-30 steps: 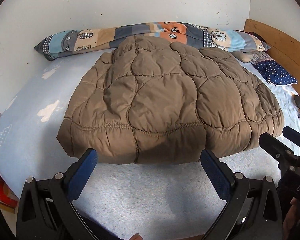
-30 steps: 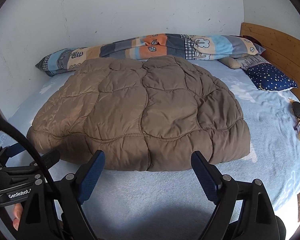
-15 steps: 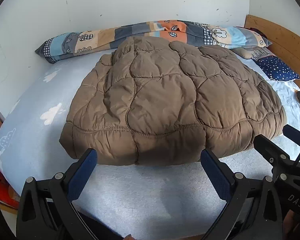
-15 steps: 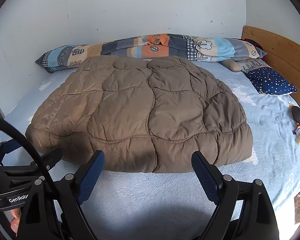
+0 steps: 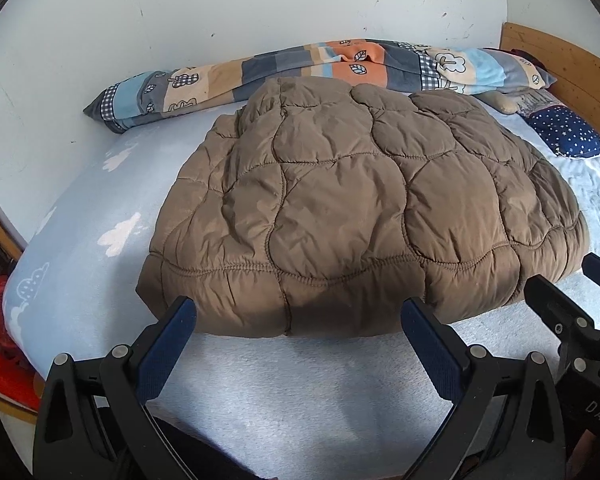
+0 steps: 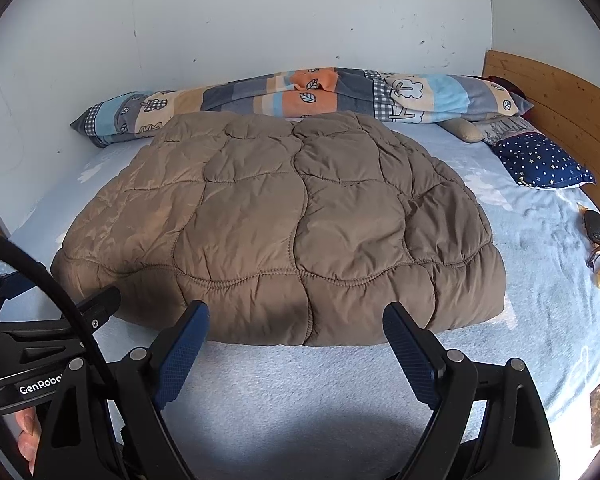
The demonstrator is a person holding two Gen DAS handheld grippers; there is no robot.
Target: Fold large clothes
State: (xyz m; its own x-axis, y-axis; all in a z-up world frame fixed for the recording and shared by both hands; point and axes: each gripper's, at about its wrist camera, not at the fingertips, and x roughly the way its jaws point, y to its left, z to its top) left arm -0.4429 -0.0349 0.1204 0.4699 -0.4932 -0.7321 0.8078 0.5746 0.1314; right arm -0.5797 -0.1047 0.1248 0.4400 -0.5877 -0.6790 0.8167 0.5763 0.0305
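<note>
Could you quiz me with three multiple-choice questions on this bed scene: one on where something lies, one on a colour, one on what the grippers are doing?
1. Where does the long patchwork pillow lie?
A. Along the wall behind the jacket
B. On top of the jacket
C. On the floor

2. What colour is the quilted jacket?
A. Red
B. Brown
C. White

3. How are the left gripper and right gripper?
A. Both shut on the jacket
B. One open, one shut
C. Both open, holding nothing

Answers: 1 A, it runs along the wall beyond the jacket. 2 B, the padded fabric is brown all over. 3 C, the fingers of each stand wide apart short of the jacket's near hem.
</note>
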